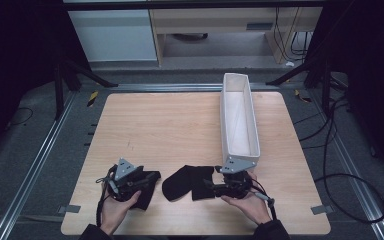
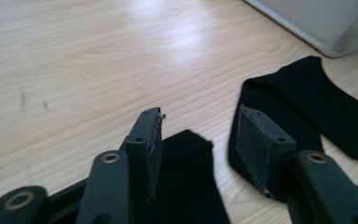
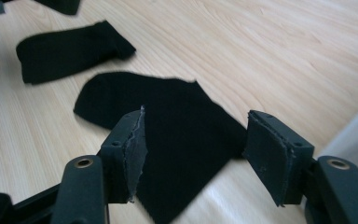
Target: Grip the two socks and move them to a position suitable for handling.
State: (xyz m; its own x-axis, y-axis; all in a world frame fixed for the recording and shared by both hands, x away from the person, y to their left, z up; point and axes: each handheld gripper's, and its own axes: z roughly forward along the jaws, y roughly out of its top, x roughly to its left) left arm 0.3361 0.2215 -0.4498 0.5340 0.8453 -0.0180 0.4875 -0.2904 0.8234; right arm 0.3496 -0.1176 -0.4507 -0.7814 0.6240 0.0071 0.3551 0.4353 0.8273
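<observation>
Two flat black fabric socks (image 1: 187, 182) (image 1: 147, 192) lie near us; left gripper (image 2: 198, 135) and right gripper (image 3: 193, 140) gape, unclamped. Next we pinch each.

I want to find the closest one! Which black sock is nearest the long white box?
The black sock on the right, beside the right gripper. It lies just below the white box's near end; the other sock sits farther left, under the left gripper.

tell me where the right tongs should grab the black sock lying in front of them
Probably at the open cuff end of the sock, the wide edge nearest the right tongs. It lies flat on the table with that end already between the open jaws, so come down from above and pinch the edge; flat fabric gives no side to grip.
</observation>
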